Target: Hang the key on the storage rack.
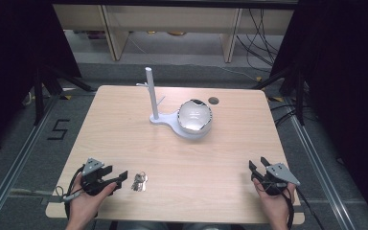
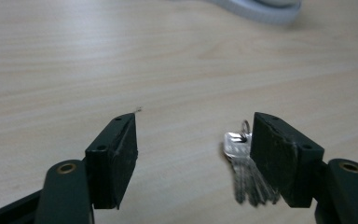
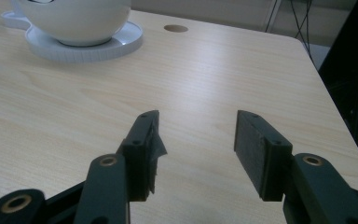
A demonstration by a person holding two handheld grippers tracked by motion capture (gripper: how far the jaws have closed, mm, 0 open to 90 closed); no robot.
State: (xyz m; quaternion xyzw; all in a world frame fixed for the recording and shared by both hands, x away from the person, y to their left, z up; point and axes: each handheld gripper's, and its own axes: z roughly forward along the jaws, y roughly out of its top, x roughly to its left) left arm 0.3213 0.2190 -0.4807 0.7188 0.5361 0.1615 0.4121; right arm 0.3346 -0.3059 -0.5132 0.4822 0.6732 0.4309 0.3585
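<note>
A bunch of silver keys lies flat on the wooden table near its front left. My left gripper rests beside it, jaws wide apart; in the left gripper view the keys lie against the inner face of the right-hand jaw, and nothing is gripped. My right gripper sits at the front right with its jaws open and only bare table between them. A white stand with an upright post rises from the middle of the table, and a white round bowl-like object sits on its base.
A small round hole sits in the tabletop behind the bowl. The white base plate under the bowl shows at the top left of the right gripper view. Black tripod legs and cables stand on the floor around the table.
</note>
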